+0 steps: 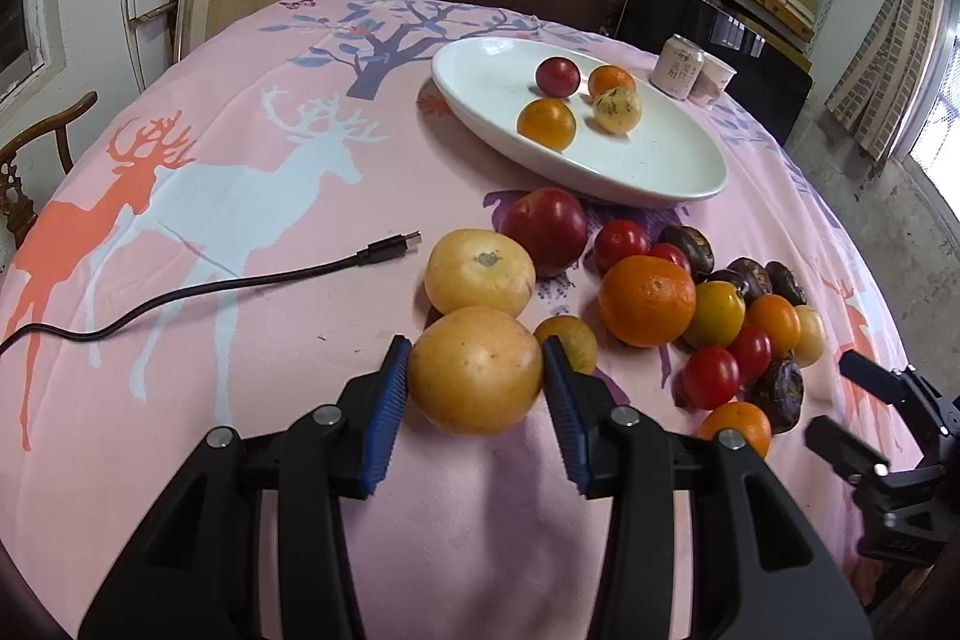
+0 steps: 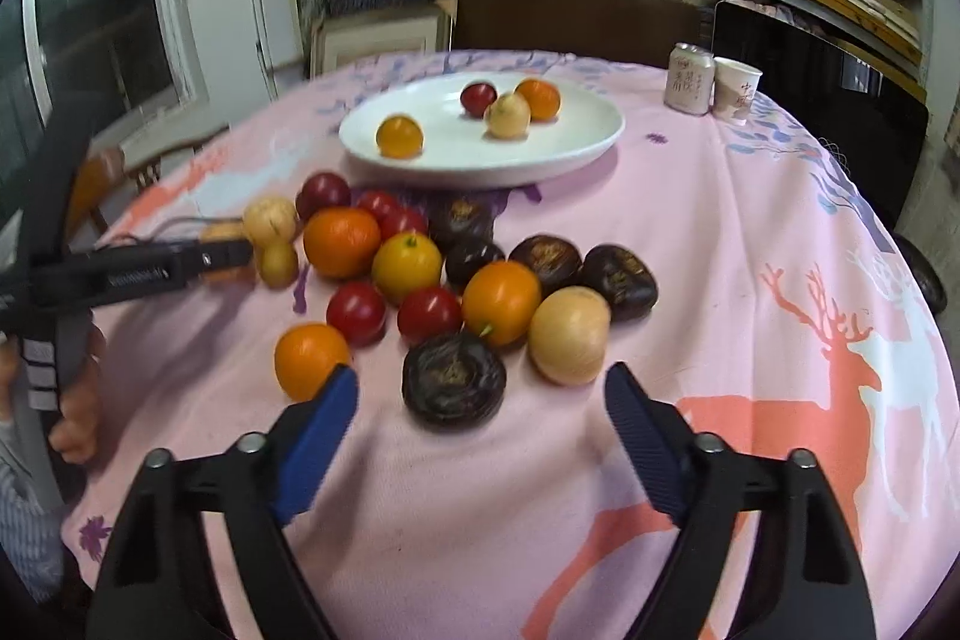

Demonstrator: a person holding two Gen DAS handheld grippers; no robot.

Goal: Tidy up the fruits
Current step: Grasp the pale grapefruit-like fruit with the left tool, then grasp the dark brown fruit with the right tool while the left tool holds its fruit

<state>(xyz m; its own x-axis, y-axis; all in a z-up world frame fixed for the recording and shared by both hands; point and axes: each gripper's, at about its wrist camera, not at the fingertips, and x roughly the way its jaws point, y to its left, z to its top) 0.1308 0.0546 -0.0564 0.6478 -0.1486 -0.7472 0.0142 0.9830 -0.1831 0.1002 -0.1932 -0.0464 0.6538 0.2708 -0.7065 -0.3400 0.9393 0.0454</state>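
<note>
Where pads meet it, yellow fruit, round, smooth, possibly speckled

A: What covers the counter?

B: A pink cloth printed with deer and a tree, draped over its edges.

A: And lying on it?

B: A white oval plate toward the far edge, a can and a paper cup side by side at the far right edge. A loose heap of fruit sits in the middle, nearer than the plate. A black cable trails in from the left edge.
</note>
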